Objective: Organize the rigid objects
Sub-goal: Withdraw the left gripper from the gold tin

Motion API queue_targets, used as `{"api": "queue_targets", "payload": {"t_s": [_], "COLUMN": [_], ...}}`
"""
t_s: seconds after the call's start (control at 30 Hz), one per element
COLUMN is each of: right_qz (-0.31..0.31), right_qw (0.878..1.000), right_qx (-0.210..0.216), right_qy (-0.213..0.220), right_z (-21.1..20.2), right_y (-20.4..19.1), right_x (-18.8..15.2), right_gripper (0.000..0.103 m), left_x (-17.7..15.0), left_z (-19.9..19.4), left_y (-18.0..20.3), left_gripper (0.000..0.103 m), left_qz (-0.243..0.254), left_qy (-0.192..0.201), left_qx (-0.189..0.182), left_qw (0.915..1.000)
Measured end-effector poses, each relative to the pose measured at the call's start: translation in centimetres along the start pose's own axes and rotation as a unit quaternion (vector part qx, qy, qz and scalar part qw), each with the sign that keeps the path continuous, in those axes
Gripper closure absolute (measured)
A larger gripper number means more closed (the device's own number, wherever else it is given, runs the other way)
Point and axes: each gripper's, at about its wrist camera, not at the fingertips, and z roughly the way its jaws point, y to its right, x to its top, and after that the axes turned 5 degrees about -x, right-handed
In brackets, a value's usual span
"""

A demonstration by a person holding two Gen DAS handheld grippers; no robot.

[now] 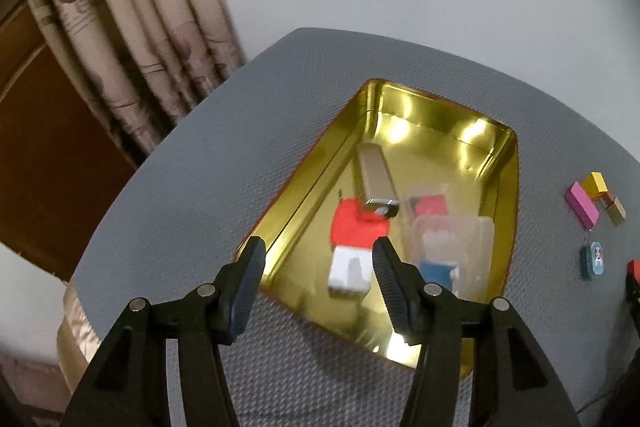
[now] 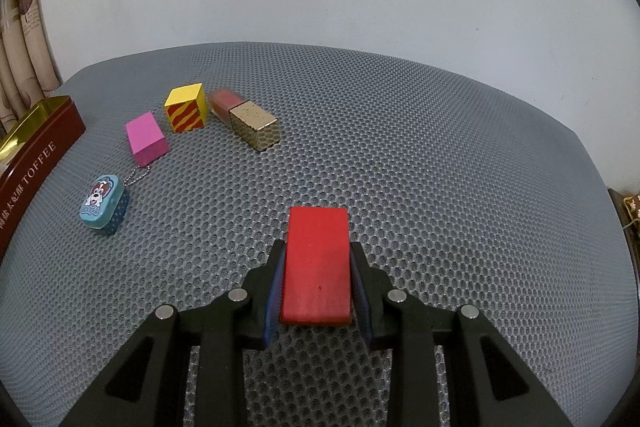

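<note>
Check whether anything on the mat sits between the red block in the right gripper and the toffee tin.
The right gripper is shut on the red block. The toffee tin is off to the left. The small blue dog tin and pink block lie on the mat between them; lifting over them would avoid both.

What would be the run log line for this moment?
left hand-held gripper: open, empty, above tin | right hand-held gripper: shut on red block | loose: pink block

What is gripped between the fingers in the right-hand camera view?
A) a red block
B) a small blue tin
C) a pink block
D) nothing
A: the red block sits clamped between the right gripper fingers, above the grey mesh surface.
</note>
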Motion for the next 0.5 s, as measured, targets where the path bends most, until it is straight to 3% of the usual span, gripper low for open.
{"api": "queue_targets", "payload": {"t_s": [0.27,0.5], "right_qz": [-0.004,0.000], "right_qw": [1.000,1.000], "right_qx": [-0.005,-0.030], "right_qy": [0.001,-0.004], "right_z": [-0.4,-0.7], "right_y": [1.0,1.6], "right_x": [-0.2,-0.2], "right_gripper": [0.073,0.073], "left_x": [-0.7,-0.5], "left_z": [-0.9,-0.8], "left_y": [0.0,-0.2], "left_gripper": [0.041,0.037], "left_qz": [0.020,0.018], "left_qy": [0.023,0.022], "left_qx": [0.010,-0.003], "left_qw": [0.9995,0.9996]}}
